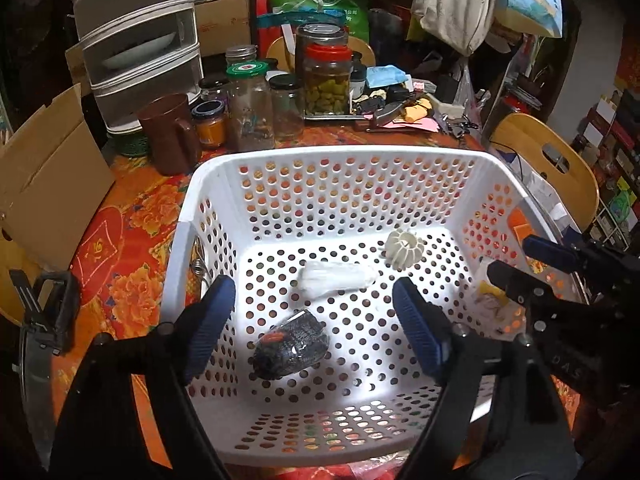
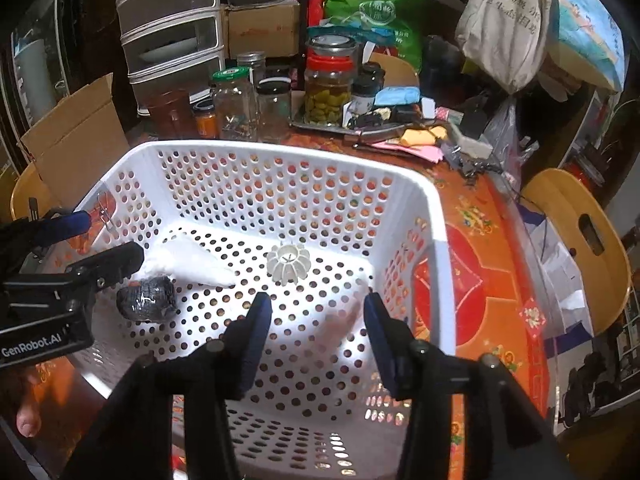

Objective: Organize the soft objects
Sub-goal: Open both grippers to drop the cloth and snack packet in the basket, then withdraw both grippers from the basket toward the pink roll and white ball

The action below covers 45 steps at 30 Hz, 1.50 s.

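Note:
A white perforated basket stands on the table. Inside lie a dark wrapped bundle, a white wrapped soft roll and a white ribbed round piece. My left gripper is open and empty above the basket floor, over the dark bundle. My right gripper is open and empty over the basket's right side. A pale wrapped item lies below it, blurred.
Several glass jars and a brown mug stand behind the basket. A cardboard box is at the left, a stack of drawers behind it. Wooden chair at the right. Red floral tablecloth.

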Motion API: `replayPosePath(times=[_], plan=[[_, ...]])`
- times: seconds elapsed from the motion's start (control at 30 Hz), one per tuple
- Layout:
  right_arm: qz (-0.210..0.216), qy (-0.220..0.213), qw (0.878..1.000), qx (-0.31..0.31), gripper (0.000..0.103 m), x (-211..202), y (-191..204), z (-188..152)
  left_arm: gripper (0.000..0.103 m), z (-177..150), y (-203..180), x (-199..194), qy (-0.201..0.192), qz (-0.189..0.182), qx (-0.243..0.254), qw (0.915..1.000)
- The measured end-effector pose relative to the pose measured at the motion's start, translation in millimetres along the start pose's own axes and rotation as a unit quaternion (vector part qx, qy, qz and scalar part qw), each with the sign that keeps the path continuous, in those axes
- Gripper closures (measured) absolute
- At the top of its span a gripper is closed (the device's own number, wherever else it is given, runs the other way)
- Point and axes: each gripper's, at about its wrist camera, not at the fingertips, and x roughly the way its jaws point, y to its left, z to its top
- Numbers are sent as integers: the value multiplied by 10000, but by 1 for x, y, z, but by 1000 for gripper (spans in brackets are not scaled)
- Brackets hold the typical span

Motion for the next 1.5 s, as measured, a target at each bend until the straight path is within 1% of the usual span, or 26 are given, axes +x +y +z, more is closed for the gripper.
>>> replayPosePath(times=[0.07,0.13,0.23,0.27,0.3,0.43,0.57,0.67,0.77,0.9,1.03,1.17,1.27,1.33,1.43,1.5], plan=[[41,-14,10000,36,55,-2,-1,1,22,0,-1,-2,-7,32,32,10000],[27,1,10000,52,48,-3,-1,0,20,-1,-2,-4,-3,29,63,10000],[32,-22,10000,75,43,-6,-2,-1,15,-4,-1,-8,-10,64,102,9999],[57,-36,9999,93,42,-7,-3,-2,12,-5,0,-11,1,48,93,9999],[77,-49,9999,126,40,-9,-5,-4,12,-7,0,-13,-5,36,80,10000],[136,-171,9994,250,40,-24,-12,-12,11,-19,4,-38,-230,-18,129,9997],[122,-335,9986,399,39,-43,-22,-26,9,-40,11,-65,-348,126,132,9992],[171,-457,9977,476,39,-57,-28,-43,7,-66,17,-84,-452,100,139,9988],[192,-566,9972,444,38,-71,-28,-69,4,-97,22,-95,-518,10,107,9986],[264,-612,9969,417,32,-80,-22,-106,4,-144,25,-97,-464,-10,96,9989],[393,-574,9967,429,32,-80,-13,-146,4,-183,25,-91,-310,-311,-35,9990],[430,-585,9963,468,32,-77,-4,-180,4,-214,16,-84,-243,-425,-113,9987],[403,-522,9970,404,32,-72,4,-197,4,-225,6,-76,-225,-483,-79,9985],[407,-540,9971,354,32,-71,7,-205,4,-228,-2,-67,-87,-516,-116,9986],[508,-603,9961,396,32,-72,4,-210,4,-231,-12,-62,-147,-505,-68,9986],[582,-620,9951,500,32,-72,-1,-212,4,-231,-16,-56,-105,-501,-121,9986]])
